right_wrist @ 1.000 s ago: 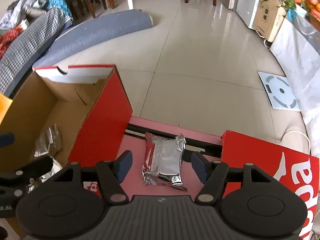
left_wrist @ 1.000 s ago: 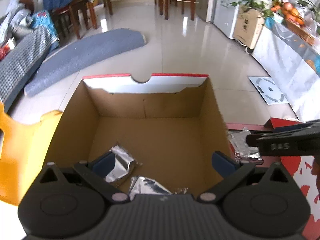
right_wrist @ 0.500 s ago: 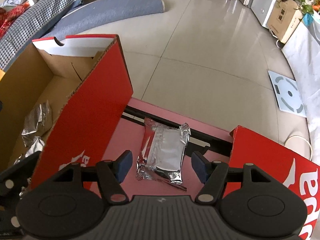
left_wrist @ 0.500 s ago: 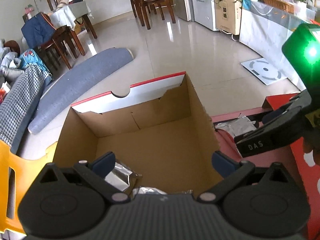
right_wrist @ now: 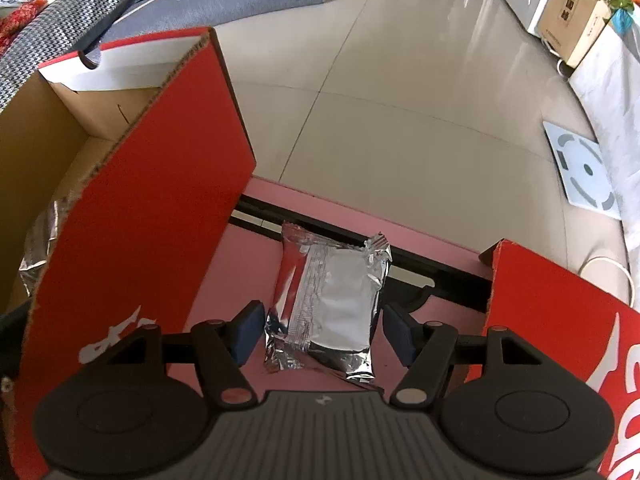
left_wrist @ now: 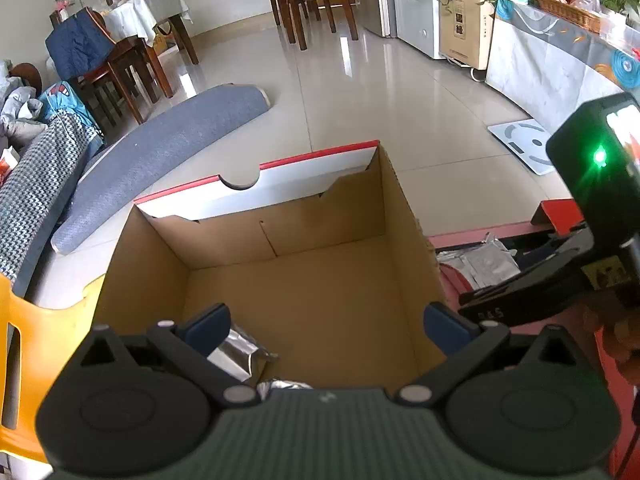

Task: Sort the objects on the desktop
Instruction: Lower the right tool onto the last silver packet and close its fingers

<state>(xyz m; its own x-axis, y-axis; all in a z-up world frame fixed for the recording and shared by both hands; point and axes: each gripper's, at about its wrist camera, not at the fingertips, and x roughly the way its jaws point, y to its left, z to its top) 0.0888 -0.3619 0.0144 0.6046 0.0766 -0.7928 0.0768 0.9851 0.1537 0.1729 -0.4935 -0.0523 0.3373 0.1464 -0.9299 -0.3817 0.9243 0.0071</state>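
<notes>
A silver foil packet (right_wrist: pixel 330 300) lies flat on the pink tabletop (right_wrist: pixel 256 248). My right gripper (right_wrist: pixel 324 336) is open, its blue pads on either side of the packet's near end, not pressing it. To its left stands an open cardboard box (right_wrist: pixel 132 216) with red outer walls. My left gripper (left_wrist: pixel 326 322) is open and empty above that box (left_wrist: pixel 304 280). Foil packets (left_wrist: pixel 234 350) lie on the box floor beside my left fingertip. The right gripper's body (left_wrist: pixel 560 272) shows at the right of the left wrist view, over the same loose packet (left_wrist: pixel 480 260).
A second red box wall (right_wrist: pixel 560 320) stands right of the packet. A yellow chair (left_wrist: pixel 36 336) is left of the cardboard box. Beyond the table lie a tiled floor, a grey mat (left_wrist: pixel 168 144), a white scale (right_wrist: pixel 584 172) and wooden chairs (left_wrist: pixel 116 64).
My right gripper has dropped forward so its pads now straddle the foil packet. My left gripper has lifted and tilted up from the box floor, its view taking in more of the room.
</notes>
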